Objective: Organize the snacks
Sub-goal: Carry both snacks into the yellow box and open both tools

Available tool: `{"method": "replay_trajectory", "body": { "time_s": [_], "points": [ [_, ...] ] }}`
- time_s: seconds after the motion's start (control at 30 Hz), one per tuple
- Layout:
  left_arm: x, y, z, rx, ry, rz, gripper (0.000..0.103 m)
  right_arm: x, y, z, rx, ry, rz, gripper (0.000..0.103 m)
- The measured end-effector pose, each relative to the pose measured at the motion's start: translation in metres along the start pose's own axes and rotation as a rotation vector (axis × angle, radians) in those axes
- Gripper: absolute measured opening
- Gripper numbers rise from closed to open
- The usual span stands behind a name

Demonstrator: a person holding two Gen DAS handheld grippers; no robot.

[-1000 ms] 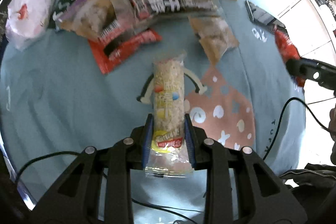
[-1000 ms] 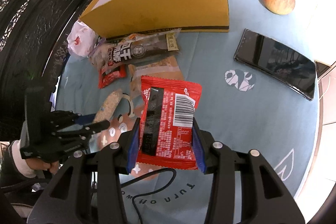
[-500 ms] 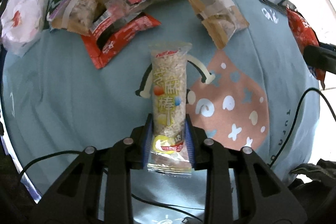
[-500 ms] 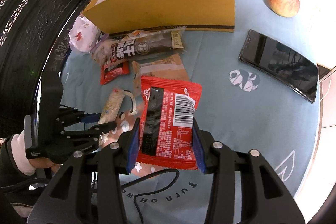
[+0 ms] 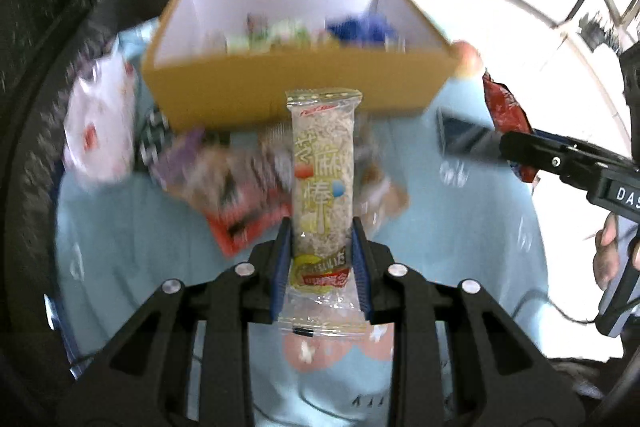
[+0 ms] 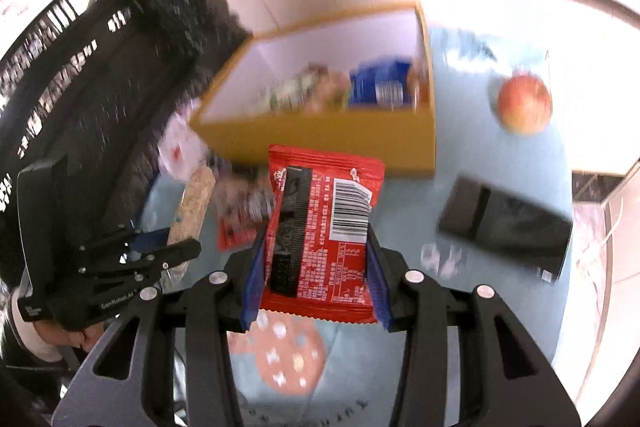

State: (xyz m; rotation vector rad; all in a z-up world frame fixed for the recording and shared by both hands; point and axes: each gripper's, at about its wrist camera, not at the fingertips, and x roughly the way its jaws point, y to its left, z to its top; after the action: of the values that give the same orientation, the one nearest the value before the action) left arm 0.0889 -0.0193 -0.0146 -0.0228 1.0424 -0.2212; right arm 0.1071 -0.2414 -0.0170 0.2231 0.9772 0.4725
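Note:
My left gripper (image 5: pixel 321 263) is shut on a clear-wrapped sesame bar (image 5: pixel 322 183), lifted off the cloth and pointing at a yellow cardboard box (image 5: pixel 296 89). My right gripper (image 6: pixel 316 269) is shut on a red snack packet (image 6: pixel 322 227) with a barcode, also held in the air before the box (image 6: pixel 320 139). The box holds several snacks, one of them blue (image 6: pixel 380 83). In the right wrist view the left gripper (image 6: pixel 160 253) shows at the left with the bar (image 6: pixel 192 207). The left wrist view has the right gripper (image 5: pixel 520 147) with its red packet (image 5: pixel 506 111) at the right edge.
Several loose snack packets (image 5: pixel 244 187) lie on the light blue tablecloth (image 5: pixel 132 247) in front of the box. A white bag (image 5: pixel 100 123) sits at the left. A black phone (image 6: pixel 504 223) and an apple (image 6: pixel 524 103) lie right of the box. A dark carved chair back stands behind.
Both grippers have risen with their snacks and tipped up, so the box's open inside now shows. The sesame bar has left the cloth. Neither grip has changed.

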Motion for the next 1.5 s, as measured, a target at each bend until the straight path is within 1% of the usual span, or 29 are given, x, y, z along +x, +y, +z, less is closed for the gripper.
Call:
{"method": "replay_trajectory", "body": {
  "time_s": [0.1,0.2,0.3,0.4,0.47,0.5,0.53,0.57,0.63,0.67,0.77,0.8,0.83,0.87,0.9,0.97,1.0,1.07,1.1,1.13,1.23,1.27,1.37,1.43,1.5],
  "points": [
    [-0.015,0.002,0.028,-0.023,-0.079,0.005,0.028,-0.011,0.002,0.025,-0.007,-0.077,0.013,0.045],
    [-0.010,0.000,0.062,-0.031,-0.141,0.011,0.028,-0.017,0.006,0.048,-0.022,-0.144,0.014,0.045],
    [-0.007,0.006,0.088,-0.064,-0.184,0.033,0.028,-0.015,0.008,0.069,-0.035,-0.197,-0.008,0.045],
    [0.006,0.016,0.112,-0.091,-0.202,0.071,0.028,-0.007,0.010,0.085,-0.050,-0.237,-0.045,0.045],
    [0.021,0.021,0.128,-0.113,-0.192,0.076,0.028,0.009,0.012,0.096,-0.081,-0.248,-0.089,0.045],
    [0.030,0.023,0.136,-0.120,-0.183,0.090,0.028,0.020,0.012,0.101,-0.087,-0.242,-0.111,0.045],
    [0.040,0.025,0.145,-0.123,-0.170,0.108,0.028,0.032,0.011,0.106,-0.087,-0.224,-0.125,0.045],
    [0.048,0.027,0.150,-0.129,-0.164,0.112,0.028,0.041,0.008,0.109,-0.081,-0.212,-0.131,0.045],
    [0.070,0.033,0.164,-0.143,-0.128,0.117,0.028,0.064,0.001,0.117,-0.062,-0.180,-0.155,0.045],
    [0.078,0.034,0.165,-0.144,-0.118,0.119,0.028,0.078,-0.002,0.121,-0.055,-0.159,-0.167,0.045],
    [0.102,0.040,0.173,-0.162,-0.080,0.115,0.029,0.101,-0.006,0.125,-0.055,-0.125,-0.185,0.046],
    [0.110,0.043,0.174,-0.173,-0.067,0.107,0.035,0.111,-0.007,0.126,-0.070,-0.117,-0.202,0.048],
    [0.117,0.046,0.175,-0.188,-0.051,0.105,0.050,0.117,-0.007,0.125,-0.080,-0.105,-0.212,0.050],
    [0.122,0.049,0.176,-0.211,-0.040,0.122,0.085,0.124,-0.008,0.125,-0.089,-0.089,-0.233,0.052],
    [0.121,0.050,0.175,-0.223,-0.062,0.144,0.091,0.121,-0.008,0.122,-0.090,-0.098,-0.234,0.052],
    [0.113,0.052,0.172,-0.204,-0.122,0.163,0.091,0.110,-0.011,0.118,-0.073,-0.139,-0.194,0.055],
    [0.111,0.053,0.170,-0.195,-0.120,0.164,0.091,0.104,-0.010,0.116,-0.068,-0.145,-0.181,0.057],
    [0.105,0.058,0.163,-0.199,-0.108,0.165,0.091,0.090,-0.011,0.108,-0.062,-0.155,-0.153,0.057],
    [0.101,0.060,0.160,-0.203,-0.106,0.165,0.091,0.084,-0.009,0.105,-0.060,-0.158,-0.143,0.059],
    [0.094,0.063,0.153,-0.212,-0.104,0.169,0.091,0.079,-0.008,0.101,-0.060,-0.158,-0.130,0.063],
    [0.078,0.070,0.131,-0.232,-0.101,0.171,0.091,0.061,0.000,0.079,-0.091,-0.150,-0.109,0.069],
    [0.073,0.075,0.120,-0.249,-0.087,0.173,0.091,0.058,0.002,0.072,-0.105,-0.139,-0.105,0.069],
    [0.064,0.084,0.092,-0.282,-0.053,0.176,0.092,0.061,0.005,0.045,-0.119,-0.052,-0.093,0.069],
    [0.062,0.090,0.072,-0.317,-0.019,0.177,0.092,0.073,0.005,0.022,-0.096,0.045,-0.078,0.069],
    [0.061,0.095,0.050,-0.351,0.018,0.170,0.092,0.085,0.007,0.004,-0.082,0.114,-0.076,0.069]
  ]
}}
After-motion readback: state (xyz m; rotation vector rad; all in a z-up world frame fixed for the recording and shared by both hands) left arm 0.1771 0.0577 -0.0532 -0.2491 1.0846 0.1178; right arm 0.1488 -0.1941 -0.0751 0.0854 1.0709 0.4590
